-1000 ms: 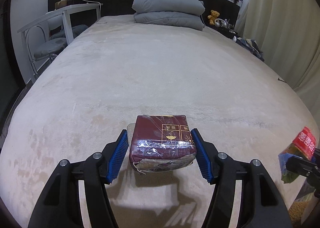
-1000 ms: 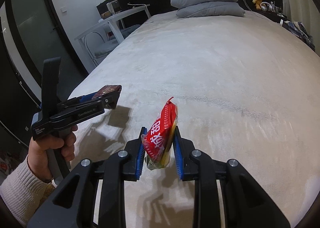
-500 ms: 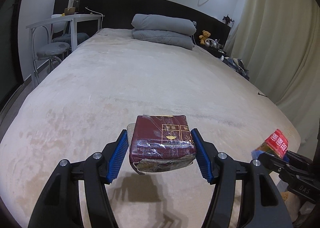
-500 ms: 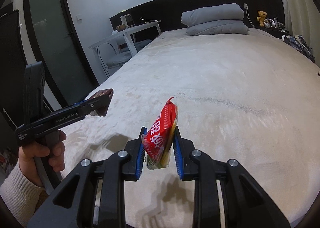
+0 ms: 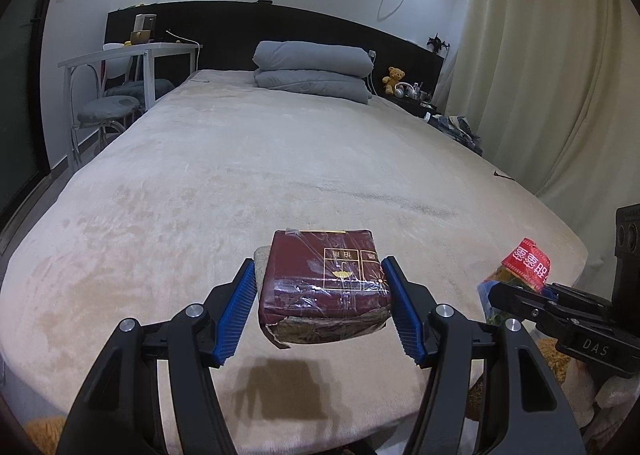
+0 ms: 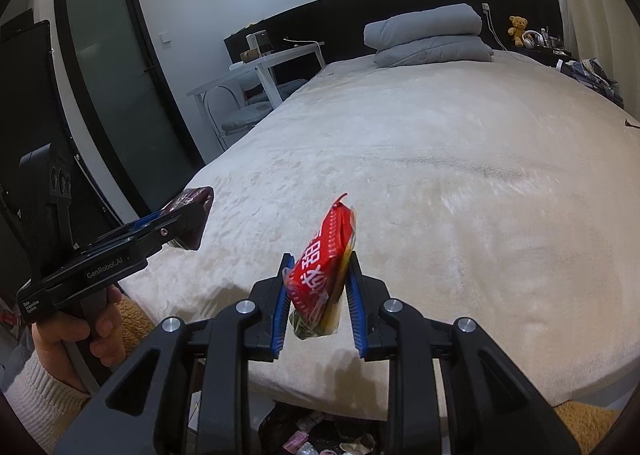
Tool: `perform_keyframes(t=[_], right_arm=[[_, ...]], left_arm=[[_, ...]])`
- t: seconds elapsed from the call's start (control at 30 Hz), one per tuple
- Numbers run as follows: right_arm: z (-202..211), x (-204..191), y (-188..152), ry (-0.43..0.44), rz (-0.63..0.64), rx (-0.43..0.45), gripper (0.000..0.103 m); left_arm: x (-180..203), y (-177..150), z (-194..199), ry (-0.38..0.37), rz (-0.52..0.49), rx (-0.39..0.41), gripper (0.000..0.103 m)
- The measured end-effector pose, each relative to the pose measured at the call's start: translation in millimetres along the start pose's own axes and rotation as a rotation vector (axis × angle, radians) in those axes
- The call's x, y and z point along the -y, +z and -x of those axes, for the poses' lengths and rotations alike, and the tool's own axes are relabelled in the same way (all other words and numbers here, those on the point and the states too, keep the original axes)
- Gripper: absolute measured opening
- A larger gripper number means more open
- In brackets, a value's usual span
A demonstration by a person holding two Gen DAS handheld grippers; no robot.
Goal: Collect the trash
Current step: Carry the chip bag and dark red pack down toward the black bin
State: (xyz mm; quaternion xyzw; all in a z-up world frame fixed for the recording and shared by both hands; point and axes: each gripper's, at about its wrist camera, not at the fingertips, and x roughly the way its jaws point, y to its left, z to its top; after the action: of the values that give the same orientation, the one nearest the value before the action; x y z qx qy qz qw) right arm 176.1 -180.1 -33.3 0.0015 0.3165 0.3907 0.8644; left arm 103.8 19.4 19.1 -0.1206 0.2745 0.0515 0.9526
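Observation:
My left gripper [image 5: 320, 305] is shut on a dark red packet wrapped in torn clear film [image 5: 324, 287], held in the air above the foot of the beige bed [image 5: 280, 159]. My right gripper [image 6: 318, 299] is shut on a red snack wrapper [image 6: 324, 267] with a yellow-green lower part, also lifted off the bed. In the left wrist view the right gripper [image 5: 516, 289] with the red wrapper [image 5: 526, 265] shows at the right edge. In the right wrist view the left gripper [image 6: 188, 219] and the hand holding it [image 6: 80, 339] are at the left. A bin holding trash [image 6: 320, 435] lies below the bed's edge.
Folded grey bedding [image 5: 312, 69] lies at the head of the bed by a black headboard. A white desk [image 5: 132, 55] with chairs stands left of the bed, a dark door [image 6: 116, 87] beyond. Curtains [image 5: 552, 67] hang on the right. A teddy bear [image 5: 394, 77] sits on the nightstand.
Both grippers have drawn back from the bed toward its foot edge, each keeping its item. The bin of trash has come into sight under the right gripper.

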Motion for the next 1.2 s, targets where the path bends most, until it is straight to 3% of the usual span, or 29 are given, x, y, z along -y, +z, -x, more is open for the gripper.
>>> perform_keyframes(t=[0.4,0.7,0.83,1.2], right_arm=[[21,-21,-42,0.059,-0.028,-0.051,0.028],[22,-34,-67,0.096,-0.053,-0.121,0.028],[13,-32,-81,0.143,-0.132,-0.202,0.028],[-21,-22,-112,0.107,-0.235,-0.389,0.028]], left_arm=[[16,-46,40,-0.014,-0.041,-0.028,0.062],[8,-71,60,-0.056,0.007,-0.083,0.062],[10,-83,55,-0.082,0.019,-0.147,0.062],[17,-115,31,-0.08,0.009,-0.332,0.062]])
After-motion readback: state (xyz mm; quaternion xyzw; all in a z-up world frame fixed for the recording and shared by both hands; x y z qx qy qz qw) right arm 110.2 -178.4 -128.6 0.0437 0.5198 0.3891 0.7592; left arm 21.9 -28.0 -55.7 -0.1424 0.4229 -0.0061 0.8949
